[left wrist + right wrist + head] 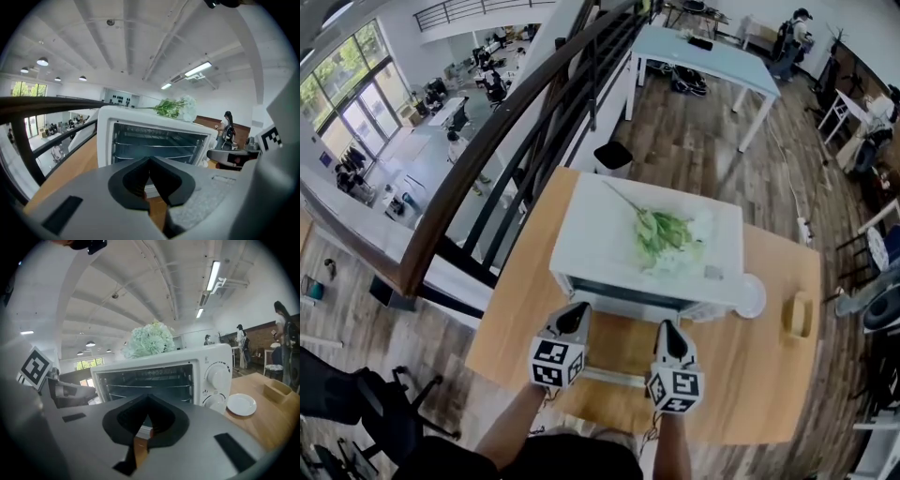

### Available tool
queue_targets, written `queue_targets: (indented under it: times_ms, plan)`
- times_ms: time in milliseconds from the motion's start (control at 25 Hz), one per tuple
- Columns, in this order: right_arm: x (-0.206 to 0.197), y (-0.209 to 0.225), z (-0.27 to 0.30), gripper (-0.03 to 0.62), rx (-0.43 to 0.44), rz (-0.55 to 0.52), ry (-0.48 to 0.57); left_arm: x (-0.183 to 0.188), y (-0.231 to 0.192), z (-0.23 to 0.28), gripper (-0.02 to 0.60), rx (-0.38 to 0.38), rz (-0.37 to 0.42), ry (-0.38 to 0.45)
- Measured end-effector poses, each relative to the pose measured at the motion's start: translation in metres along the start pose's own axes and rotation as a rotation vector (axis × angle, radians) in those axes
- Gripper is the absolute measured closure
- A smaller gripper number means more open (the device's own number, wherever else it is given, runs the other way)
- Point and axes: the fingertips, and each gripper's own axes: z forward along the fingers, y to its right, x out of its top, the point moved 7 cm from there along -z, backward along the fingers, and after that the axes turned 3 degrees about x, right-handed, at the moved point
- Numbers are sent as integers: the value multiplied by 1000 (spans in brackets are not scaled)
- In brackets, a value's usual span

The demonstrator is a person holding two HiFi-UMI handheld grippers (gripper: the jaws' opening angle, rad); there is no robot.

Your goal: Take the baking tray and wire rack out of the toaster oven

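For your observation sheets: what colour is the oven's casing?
The oven is white, clearest in the right gripper view.

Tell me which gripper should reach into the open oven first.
Left, narrowly. The left gripper sits closer to the open oven than the right gripper; both face the wire rack, shut and empty.

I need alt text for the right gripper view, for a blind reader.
The right gripper, jaws shut and empty, faces a white toaster oven with its door open and a wire rack inside. Pale flowers lie on top; a white plate sits on the wooden table.
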Motion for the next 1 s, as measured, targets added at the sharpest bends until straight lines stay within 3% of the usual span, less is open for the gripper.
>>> queue_targets:
  times_ms: [320, 400, 520, 680, 840, 1000]
  plan:
    - [-21, 25, 33, 582, 7, 303, -11, -21, -21, 36, 553, -43, -386, -23]
    - [-26, 30, 39, 538, 22, 427, 3, -25, -25, 42, 493, -69, -490, -15]
    - [-28, 36, 49, 526, 54, 640, 48, -30, -28, 52, 466, -79, -610, -15]
    - [-38, 42, 59, 447, 37, 902, 51, -32, -30, 68, 424, -107, -761, 1]
    - [-44, 50, 67, 396, -12, 964, 28, -35, -32, 81, 407, -128, -841, 0]
    - [-47, 56, 78, 395, -9, 969, 26, -38, -34, 93, 407, -137, -894, 1]
